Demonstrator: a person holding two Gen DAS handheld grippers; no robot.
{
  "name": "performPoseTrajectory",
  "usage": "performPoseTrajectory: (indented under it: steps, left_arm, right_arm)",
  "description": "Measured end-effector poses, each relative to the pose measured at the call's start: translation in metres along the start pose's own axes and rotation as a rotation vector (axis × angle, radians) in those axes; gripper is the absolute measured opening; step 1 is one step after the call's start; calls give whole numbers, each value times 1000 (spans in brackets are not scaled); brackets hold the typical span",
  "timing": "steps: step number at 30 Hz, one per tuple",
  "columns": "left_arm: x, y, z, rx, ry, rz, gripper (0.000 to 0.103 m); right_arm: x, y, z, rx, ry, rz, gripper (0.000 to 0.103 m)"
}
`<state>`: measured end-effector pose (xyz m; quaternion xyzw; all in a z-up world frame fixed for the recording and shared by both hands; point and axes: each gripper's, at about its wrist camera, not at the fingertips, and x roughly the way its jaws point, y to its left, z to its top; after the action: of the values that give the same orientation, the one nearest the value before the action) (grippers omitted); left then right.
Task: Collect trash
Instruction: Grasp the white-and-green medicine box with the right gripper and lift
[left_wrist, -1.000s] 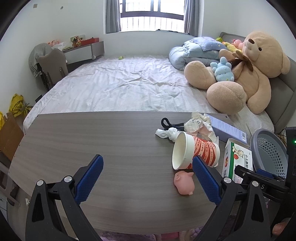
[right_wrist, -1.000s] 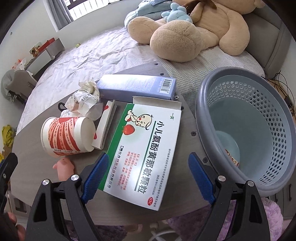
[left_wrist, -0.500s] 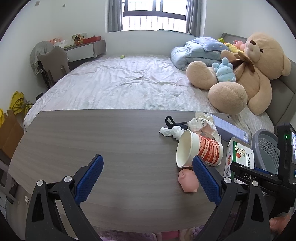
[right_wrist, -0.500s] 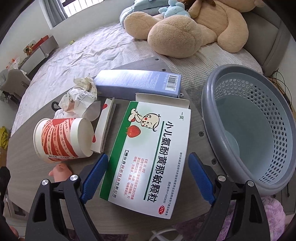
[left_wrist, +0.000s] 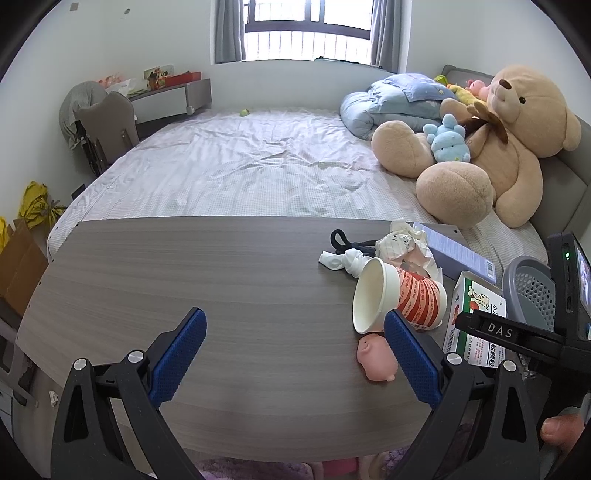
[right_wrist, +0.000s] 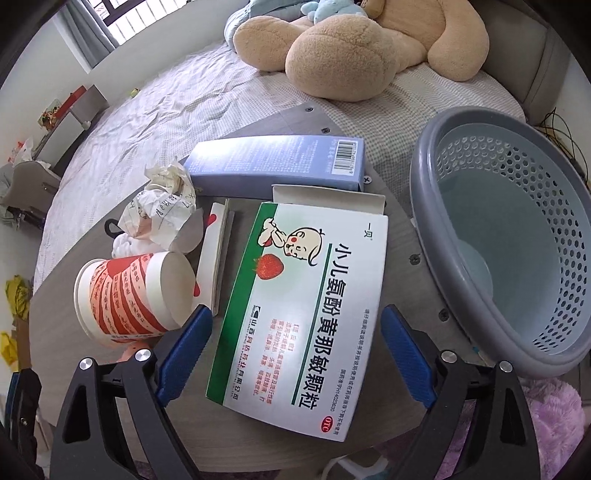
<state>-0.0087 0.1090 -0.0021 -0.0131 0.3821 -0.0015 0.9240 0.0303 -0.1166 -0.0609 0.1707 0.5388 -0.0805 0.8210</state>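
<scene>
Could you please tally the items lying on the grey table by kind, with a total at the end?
Cardboard boxes: 3, the white-and-green medicine box, the long lavender-blue box, the thin white-and-red box
Red-and-white paper cups: 1
Crumpled paper wads: 1
White cloth pieces: 1
Black loops: 1
Pink pig toys: 1
Total: 8

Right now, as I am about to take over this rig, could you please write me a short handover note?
Left gripper: open, empty, above bare table.
Right gripper: open, empty, fingers either side of the near end of the white medicine box; not closed on it.
On the table: tipped paper cup, crumpled paper, blue box, thin white carton.
Grey basket sits off the table's right edge; no trash visible inside.
Done: nothing collected.
Left: all of it, probably the medicine box first.
</scene>
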Motion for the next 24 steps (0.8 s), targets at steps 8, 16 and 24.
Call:
performPoseTrajectory:
  steps: [8,16,24]
  left_arm:
    - [1,0,-2,4,4,-1,95]
    - [7,-5,-10,22,39,-19,95]
    - [19,-4,-14,-13,107,-72,95]
  right_arm:
    - [15,8,-5,-69,9,-32,89]
    - [10,8,-14,-151,-45,-10,85]
    - [-14,-1,-26,-178,-86,49,84]
